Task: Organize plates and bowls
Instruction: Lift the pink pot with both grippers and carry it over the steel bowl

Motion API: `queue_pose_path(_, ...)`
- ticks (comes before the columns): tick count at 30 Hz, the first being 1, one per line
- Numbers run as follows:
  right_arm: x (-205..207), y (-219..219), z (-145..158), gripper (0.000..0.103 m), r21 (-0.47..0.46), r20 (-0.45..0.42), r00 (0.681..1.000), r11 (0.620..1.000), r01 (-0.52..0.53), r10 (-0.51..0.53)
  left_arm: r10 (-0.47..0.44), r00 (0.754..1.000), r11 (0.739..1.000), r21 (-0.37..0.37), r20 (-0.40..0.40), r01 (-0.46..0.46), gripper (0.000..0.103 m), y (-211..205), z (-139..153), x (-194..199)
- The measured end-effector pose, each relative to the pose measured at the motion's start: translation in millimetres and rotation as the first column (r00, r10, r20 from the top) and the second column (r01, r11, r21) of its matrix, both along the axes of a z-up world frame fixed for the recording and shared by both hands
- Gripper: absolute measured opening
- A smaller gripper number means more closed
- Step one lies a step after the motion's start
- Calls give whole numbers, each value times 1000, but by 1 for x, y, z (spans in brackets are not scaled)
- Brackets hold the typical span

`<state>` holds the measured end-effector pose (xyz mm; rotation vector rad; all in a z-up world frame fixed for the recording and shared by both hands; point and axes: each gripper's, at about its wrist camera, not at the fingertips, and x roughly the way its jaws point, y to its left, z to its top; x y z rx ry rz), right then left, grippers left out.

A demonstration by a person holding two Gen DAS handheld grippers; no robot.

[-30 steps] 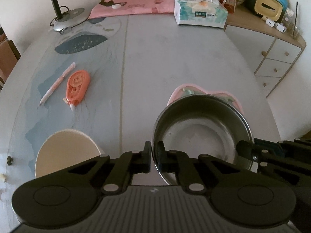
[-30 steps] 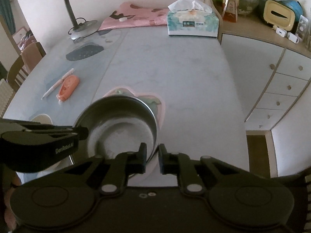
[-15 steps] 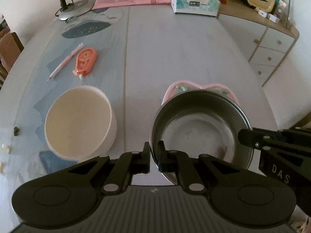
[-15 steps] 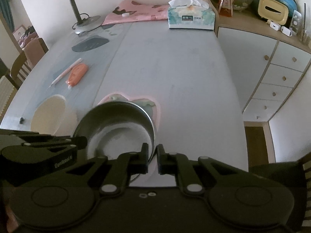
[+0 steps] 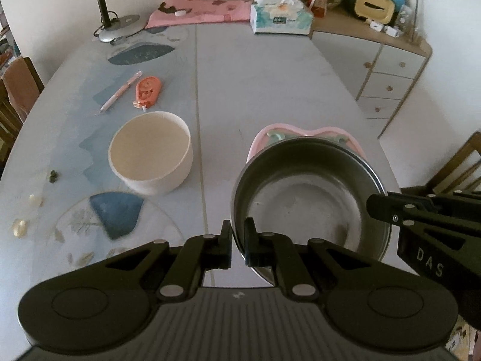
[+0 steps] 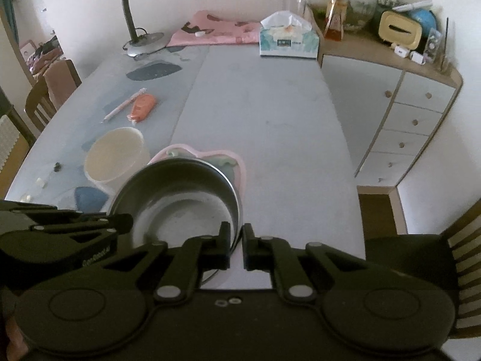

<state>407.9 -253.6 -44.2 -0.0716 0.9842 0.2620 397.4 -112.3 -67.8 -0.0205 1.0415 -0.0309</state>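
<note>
A steel bowl (image 5: 309,192) is held in the air above the table by both grippers. My left gripper (image 5: 238,242) is shut on its left rim. My right gripper (image 6: 236,245) is shut on its right rim; the bowl also shows in the right wrist view (image 6: 180,198). A pink plate (image 5: 306,134) with a green pattern lies on the table under and beyond the bowl, mostly hidden. A cream bowl (image 5: 151,152) stands upright on the table to the left, apart from the plate; it also shows in the right wrist view (image 6: 115,155).
An orange correction-tape dispenser (image 5: 147,90) and a pen (image 5: 118,93) lie beyond the cream bowl. A lamp base (image 5: 120,27), pink cloth (image 5: 204,12) and tissue box (image 5: 281,16) sit at the far edge. A drawer cabinet (image 5: 390,69) stands right; chairs flank the table.
Both grippers have risen and drawn back with the steel bowl, so it hangs higher above the pink plate. The cream bowl has come fully into view at the left.
</note>
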Motion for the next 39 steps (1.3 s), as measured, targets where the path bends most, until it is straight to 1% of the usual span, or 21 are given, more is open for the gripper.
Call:
queue_pose_path(8,-57,16,33,8,8,41,999,1000,15,-15,-19,999,1000,21,35,18,6,19,32,-55)
queue_pose_path(15,-105,41,57,8,20,73,997,1000,16,-17,-26,997,999,29,69,24,6,50,57,-102)
queue_pose_path(24,-163,85,81,8,51,112,994,999,-17,11,28,995,999,30,94,-31,6,102,81,-163)
queue_pose_path(32,-201,126,85,8,82,112,991,993,-79,70,87,992,995,33,88,-90,6,152,82,-214)
queue_pose_path(39,-232,165,75,8,90,96,985,985,-149,140,146,988,988,38,53,-148,7,192,64,-258)
